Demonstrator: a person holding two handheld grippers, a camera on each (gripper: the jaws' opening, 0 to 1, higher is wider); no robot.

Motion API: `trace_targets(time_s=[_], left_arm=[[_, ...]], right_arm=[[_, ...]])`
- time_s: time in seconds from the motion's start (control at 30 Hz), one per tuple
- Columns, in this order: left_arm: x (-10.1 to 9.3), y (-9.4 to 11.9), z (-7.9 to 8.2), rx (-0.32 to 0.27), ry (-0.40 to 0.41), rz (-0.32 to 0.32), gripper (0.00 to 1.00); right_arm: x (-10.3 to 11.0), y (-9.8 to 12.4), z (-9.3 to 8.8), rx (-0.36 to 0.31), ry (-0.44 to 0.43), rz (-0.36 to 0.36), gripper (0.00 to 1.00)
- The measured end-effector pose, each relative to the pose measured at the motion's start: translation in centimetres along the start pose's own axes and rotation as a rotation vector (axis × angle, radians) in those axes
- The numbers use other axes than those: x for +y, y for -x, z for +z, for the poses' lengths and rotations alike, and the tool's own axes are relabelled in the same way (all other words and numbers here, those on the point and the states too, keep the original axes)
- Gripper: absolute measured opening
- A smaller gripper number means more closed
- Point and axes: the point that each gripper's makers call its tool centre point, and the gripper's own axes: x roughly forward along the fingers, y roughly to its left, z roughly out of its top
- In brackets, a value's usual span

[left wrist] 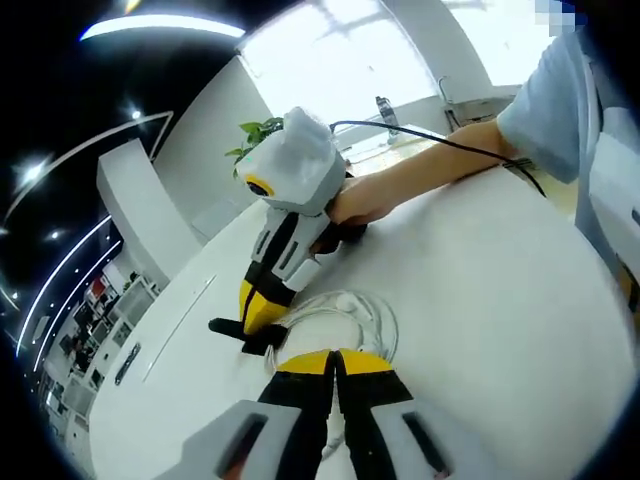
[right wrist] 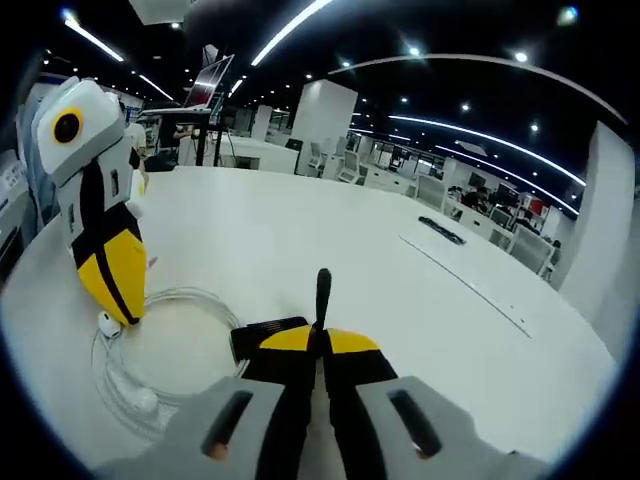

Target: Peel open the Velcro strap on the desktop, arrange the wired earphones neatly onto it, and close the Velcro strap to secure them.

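Velcro strap: one black Velcro strap (right wrist: 318, 310) is lying on the counter right at the tips of the right hand-held gripper (right wrist: 322, 345); one end is standing up between the yellow jaw tips while the rest is lying flat just to their left. In the left gripper view the strap (left wrist: 240, 330) is showing as a black strip under the tip of the right hand-held gripper (left wrist: 262, 310).
Wired earphones: one set of white wired earphones (right wrist: 130, 360) is lying in a loose coil on the counter, left of the right hand-held gripper and touching the strap's flat part; an earbud is sitting at the coil's left edge. In the left gripper view the coil (left wrist: 350, 315) is lying just ahead of the left hand-held gripper (left wrist: 335, 365).
Right hand-held gripper: its jaws are standing together, clenched on the raised end of the Velcro strap.
Left hand-held gripper: its jaws are pressed together with nothing visible between them; in the right gripper view its yellow tip (right wrist: 112, 285) is touching down at the coil's left edge.
Counter: one white counter (right wrist: 400, 290) is carrying strap and earphones.
Person: a hand (left wrist: 360, 200) is gripping the right hand-held gripper, the forearm stretching across the counter.
Count: two hand-held grippers, one strap, one earphone set.
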Motion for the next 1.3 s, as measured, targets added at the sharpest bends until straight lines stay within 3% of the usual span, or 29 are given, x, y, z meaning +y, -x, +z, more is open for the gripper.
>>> trace_targets(time_s=[0.17,0.33,0.53,0.67,0.9,1.3], left_arm=[[-0.2,0.1,0.6,-0.029,0.023,-0.016,0.05],[0.2,0.4,1.5,-0.091,0.097,-0.028,0.05],[1.8,1.2,3.3,-0.226,0.228,-0.021,0.05],[3.8,2.1,4.1,-0.297,0.301,0.018,0.05],[6.8,3.2,3.3,-0.342,0.454,0.067,0.05],[11.4,6.4,0.9,-0.365,0.566,0.238,0.05]], right_arm=[[-0.3,-0.2,0.0,-0.005,0.032,-0.033,0.05],[-0.6,-0.3,0.1,0.000,0.079,-0.070,0.06],[-1.4,-0.2,0.0,0.023,0.105,-0.113,0.07],[-2.8,0.6,0.2,0.014,0.062,-0.160,0.07],[-3.9,1.8,0.6,-0.016,-0.010,-0.199,0.07],[-4.5,3.0,2.1,-0.051,-0.116,-0.197,0.07]])
